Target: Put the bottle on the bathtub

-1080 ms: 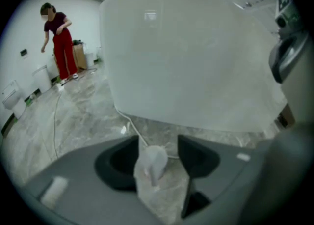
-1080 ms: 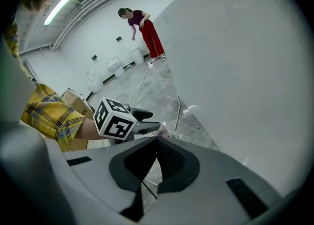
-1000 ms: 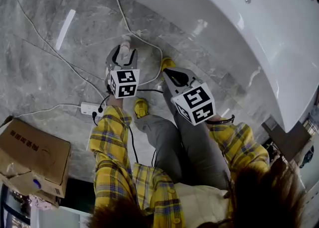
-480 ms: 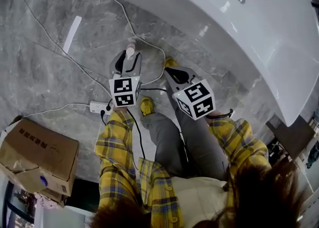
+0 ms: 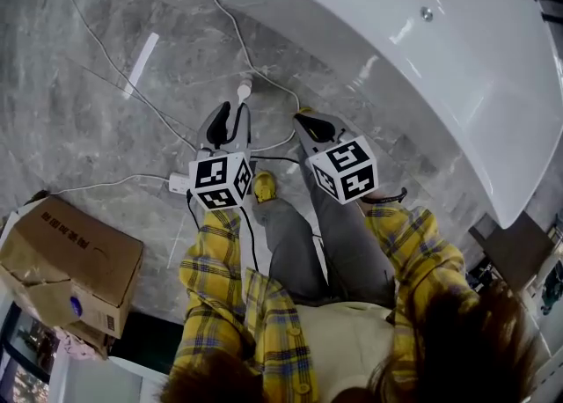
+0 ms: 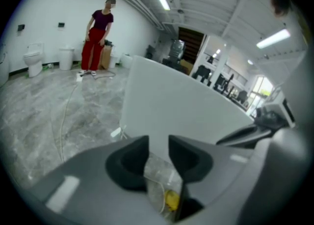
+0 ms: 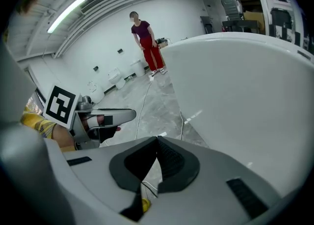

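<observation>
The small bottle [image 5: 244, 91], white with a pale pink top, shows at the tip of my left gripper [image 5: 236, 109], low over the marble floor. The jaws are shut on the bottle. In the left gripper view, the left gripper [image 6: 158, 143] keeps a narrow gap that shows only white, in front of the white bathtub [image 6: 186, 101]. My right gripper [image 5: 303, 120] is just to the right, shut and empty; its pads meet in the right gripper view [image 7: 157, 140]. The bathtub [image 5: 396, 58] fills the upper right of the head view, and its wall [image 7: 245, 86] rises close on the right.
Cables [image 5: 106, 58] and a power strip [image 5: 179, 183] lie on the floor left of the grippers. A cardboard box [image 5: 70, 260] sits at lower left. The holder's yellow shoe [image 5: 264, 186] is under the grippers. A person in red trousers [image 6: 98, 32] stands far off near a toilet [image 6: 33, 57].
The left gripper's jaws, open around the bottle a second ago, have closed on it. Both grippers have moved slightly toward the bathtub.
</observation>
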